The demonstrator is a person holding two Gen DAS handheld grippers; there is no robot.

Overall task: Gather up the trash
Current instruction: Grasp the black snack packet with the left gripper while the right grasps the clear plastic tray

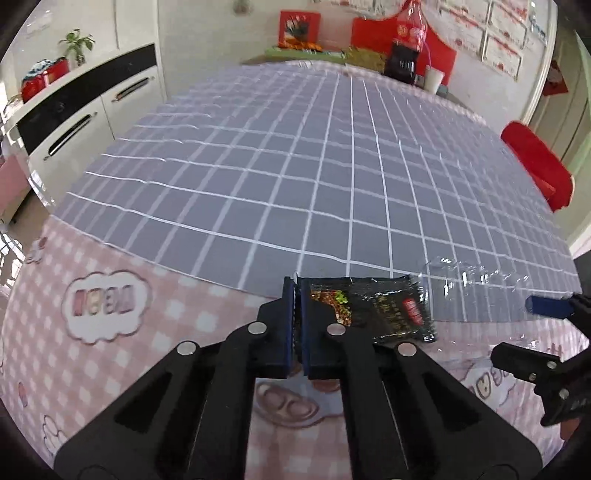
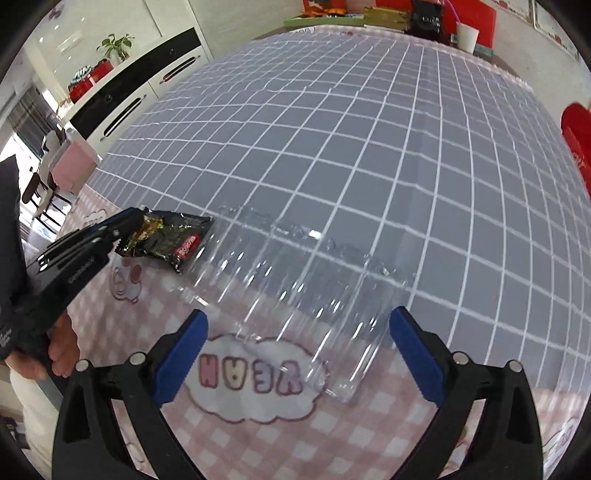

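The left claw (image 1: 296, 325) is clenched on the left edge of a crumpled black foil snack wrapper (image 1: 384, 310) printed with a food picture and a small red label; its blue-padded fingers (image 1: 305, 317) are pressed together with the foil pinched between them. The wrapper sticks out to the right of that claw, over the seam where the pink checked cloth with cartoon cloud prints (image 1: 110, 332) meets the grey cloth gridded with white lines (image 1: 295, 166), both covering the bench. Just right of the wrapper lies a clear ribbed plastic tray (image 2: 295, 295), flat on the bench across the same seam, its left edge close to the wrapper's right end; whether they touch cannot be told. The right claw (image 2: 299, 354) is released, its blue-padded fingers (image 2: 181, 358) spread wide on either side of the tray's near end, not touching it. At the far end of the bench stand a white paper cup (image 2: 467, 37) and a dark box (image 2: 424, 18), well apart from the trash. A red chair back (image 1: 535, 166) shows at the right edge.
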